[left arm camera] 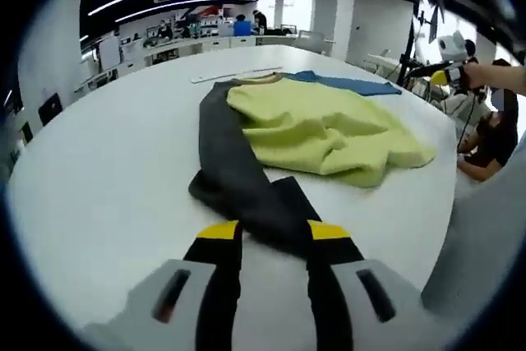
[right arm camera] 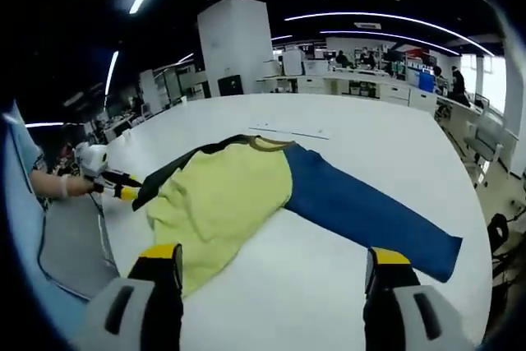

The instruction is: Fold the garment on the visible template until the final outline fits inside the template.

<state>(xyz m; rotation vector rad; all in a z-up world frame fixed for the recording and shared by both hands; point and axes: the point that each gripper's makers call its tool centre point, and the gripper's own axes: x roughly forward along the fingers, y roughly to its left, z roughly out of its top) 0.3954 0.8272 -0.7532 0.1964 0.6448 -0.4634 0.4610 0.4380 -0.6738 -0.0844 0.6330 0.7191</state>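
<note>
A sweater lies flat on the white table (left arm camera: 107,178). It has a yellow-green body (left arm camera: 320,125) (right arm camera: 222,195), a dark grey sleeve (left arm camera: 234,166) (right arm camera: 164,174) and a blue sleeve (left arm camera: 353,84) (right arm camera: 362,211). The body is rumpled and partly folded over itself. My left gripper (left arm camera: 274,232) (right arm camera: 123,191) is open, and the end of the dark sleeve lies between its yellow tips. Wide open, my right gripper (right arm camera: 275,265) hovers over bare table just short of the sweater's hem. In the left gripper view the right gripper (left arm camera: 448,76) is beyond the table's far edge.
A thin pale strip (left arm camera: 238,76) (right arm camera: 288,131) lies on the table past the collar. The person's hand (right arm camera: 62,185) and light clothing (left arm camera: 485,236) are at the table edge. Another person (left arm camera: 493,137) sits beside the table. Office desks (right arm camera: 362,80) stand behind.
</note>
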